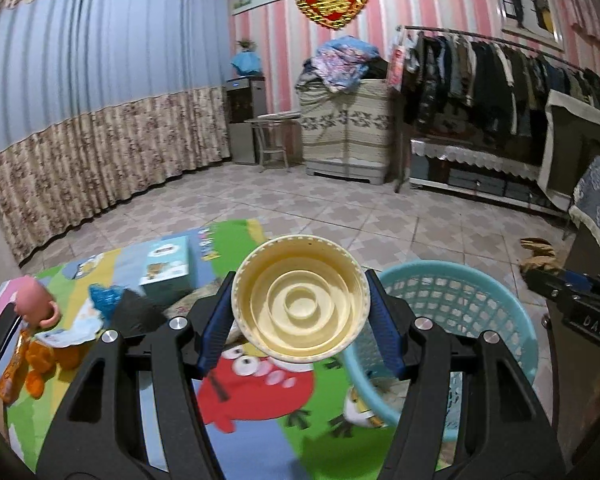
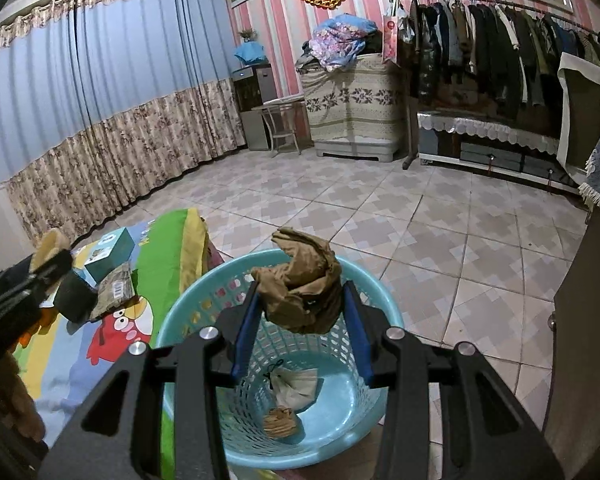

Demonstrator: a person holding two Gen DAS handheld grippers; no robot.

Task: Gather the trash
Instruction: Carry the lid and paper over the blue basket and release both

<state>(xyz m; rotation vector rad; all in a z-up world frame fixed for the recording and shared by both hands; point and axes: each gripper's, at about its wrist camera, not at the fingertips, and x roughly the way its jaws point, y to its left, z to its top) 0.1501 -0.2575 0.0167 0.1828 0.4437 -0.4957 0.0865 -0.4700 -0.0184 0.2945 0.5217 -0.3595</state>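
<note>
My left gripper (image 1: 300, 316) is shut on a cream plastic lid (image 1: 300, 300), its hollow side facing the camera, held above the cartoon mat just left of the light blue mesh basket (image 1: 480, 300). My right gripper (image 2: 302, 328) is shut on a crumpled brown paper wad (image 2: 304, 292), held over the open top of the same basket (image 2: 372, 292). Inside the basket lie a beige crumpled piece (image 2: 294, 386) and a small brown scrap (image 2: 278, 420). The right gripper (image 1: 572, 300) shows at the right edge of the left wrist view, with the brown paper (image 1: 538, 254) at its tip.
On the colourful mat (image 1: 260, 392) lie a teal box (image 1: 168, 264), a black wrapper (image 1: 134, 312), a blue crinkled bag (image 1: 104, 296), an orange toy (image 1: 40, 360), a pink toy (image 1: 36, 304) and a phone (image 1: 2, 332). Tiled floor stretches beyond; a dark cabinet (image 2: 588, 340) stands right.
</note>
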